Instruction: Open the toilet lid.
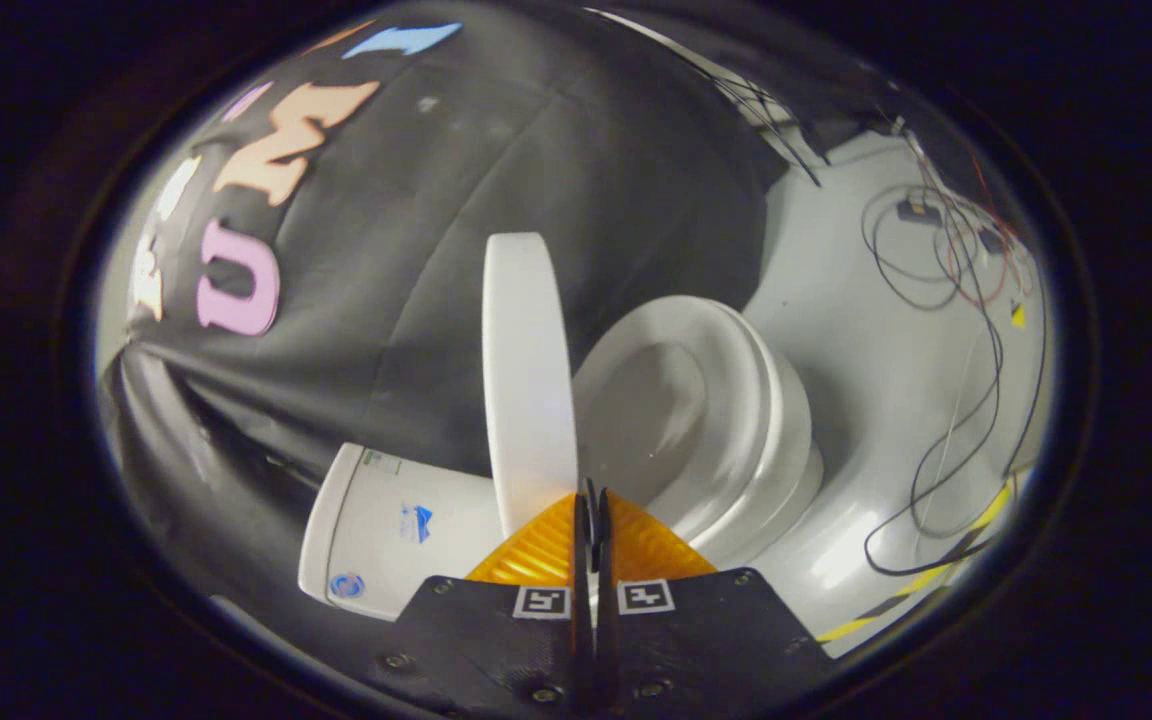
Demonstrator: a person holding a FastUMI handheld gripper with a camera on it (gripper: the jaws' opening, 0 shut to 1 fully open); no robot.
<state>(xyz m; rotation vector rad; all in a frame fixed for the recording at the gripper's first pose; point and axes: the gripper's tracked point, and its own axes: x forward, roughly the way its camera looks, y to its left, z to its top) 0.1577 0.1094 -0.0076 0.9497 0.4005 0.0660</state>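
Resting on the pale floor (866, 400), the toilet bowl (726, 420) lies just beyond my jaws; its tank (386, 530) sits beside them; the toilet lid (528, 380) stands raised edge-on ahead; my gripper (591, 505) is clenched, pinching nothing; loose cables (976, 300) trail across the floor.

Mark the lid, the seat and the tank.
lid (528, 370): gripper view, middle of its raised face.
seat (736, 345): gripper view, its ring beside the bowl opening.
tank (386, 525): gripper view, its flat white face.
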